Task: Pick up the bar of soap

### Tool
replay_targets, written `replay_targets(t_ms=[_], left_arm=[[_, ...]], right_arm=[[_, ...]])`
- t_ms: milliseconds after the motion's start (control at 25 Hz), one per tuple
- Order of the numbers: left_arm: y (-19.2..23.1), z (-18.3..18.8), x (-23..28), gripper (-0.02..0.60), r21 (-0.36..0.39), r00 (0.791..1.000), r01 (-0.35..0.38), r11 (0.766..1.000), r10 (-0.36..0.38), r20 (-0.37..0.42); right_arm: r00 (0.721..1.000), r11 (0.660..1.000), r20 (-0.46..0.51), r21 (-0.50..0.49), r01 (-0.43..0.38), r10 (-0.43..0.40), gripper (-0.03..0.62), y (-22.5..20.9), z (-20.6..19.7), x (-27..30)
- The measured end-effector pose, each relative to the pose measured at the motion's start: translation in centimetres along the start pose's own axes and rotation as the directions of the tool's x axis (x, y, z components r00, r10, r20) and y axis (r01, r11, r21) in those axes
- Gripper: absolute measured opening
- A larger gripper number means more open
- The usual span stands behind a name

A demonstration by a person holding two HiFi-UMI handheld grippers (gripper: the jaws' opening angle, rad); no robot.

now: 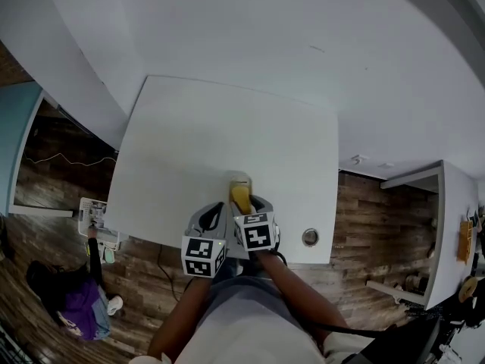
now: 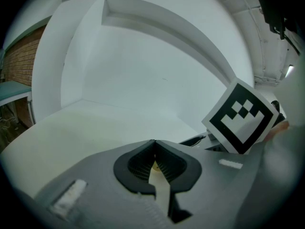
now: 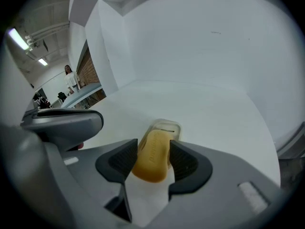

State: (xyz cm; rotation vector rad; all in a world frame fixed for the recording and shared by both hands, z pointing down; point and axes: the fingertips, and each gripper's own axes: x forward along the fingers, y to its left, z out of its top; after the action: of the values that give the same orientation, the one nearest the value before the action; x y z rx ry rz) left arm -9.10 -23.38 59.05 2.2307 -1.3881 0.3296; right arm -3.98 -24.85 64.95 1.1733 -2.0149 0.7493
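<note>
Centrally, near the front edge of a white tabletop [image 1: 227, 127], lies a yellow-orange bar of soap [image 3: 151, 157]. It has a rounded shape and faint lettering pressed into its top. Its far end meets a small clear dish [image 3: 164, 127]; whether the bar sits on the dish or only touches it is unclear.

The right gripper [image 3: 154, 144] points steeply down over the bar with its jaws spread apart. One dark ribbed pad stands on each side of the soap, close beside it rather than squeezing it. From the head view, the soap [image 1: 241, 198] shows just past this gripper's black-and-white marker cube [image 1: 256, 231].

The left gripper [image 2: 155, 144] hovers just beside the right one, closed, its two tips meeting with nothing held between them.

Farther out, a round metal-rimmed hole [image 1: 310, 237] sits in the tabletop's front right corner. White walls rise behind the tabletop and wood-patterned floor [image 1: 379, 218] surrounds it.
</note>
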Motion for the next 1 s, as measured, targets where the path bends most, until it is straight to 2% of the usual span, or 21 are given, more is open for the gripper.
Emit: replay_targets(t_ms=[240, 480, 760, 1000], left_arm=[[0.4, 0.5, 0.6, -0.002, -0.001, 1.0, 0.002, 1.0, -0.002, 0.0], [0.5, 1.2, 1.1, -0.002, -0.012, 1.0, 0.003, 1.0, -0.003, 0.013], [0.7, 1.2, 1.4, -0.002, -0.028, 1.0, -0.007, 1.0, 0.007, 0.014], [0.7, 1.3, 1.7, -0.002, -0.036, 1.0, -0.009, 0.999, 0.01, 0.015]], right_arm=[[0.997, 1.0, -0.068, -0.01, 0.02, -0.021, 0.213, -0.4, 0.4, 1.1], [0.989, 0.999, -0.143, -0.003, 0.032, -0.032, 0.235, -0.3, -0.9, 2.4], [0.986, 0.999, -0.165, -0.03, -0.026, 0.021, 0.227, -0.1, -1.1, 2.5], [0.985, 0.998, -0.16, -0.013, -0.062, 0.059, 0.224, 0.1, -1.0, 2.1]])
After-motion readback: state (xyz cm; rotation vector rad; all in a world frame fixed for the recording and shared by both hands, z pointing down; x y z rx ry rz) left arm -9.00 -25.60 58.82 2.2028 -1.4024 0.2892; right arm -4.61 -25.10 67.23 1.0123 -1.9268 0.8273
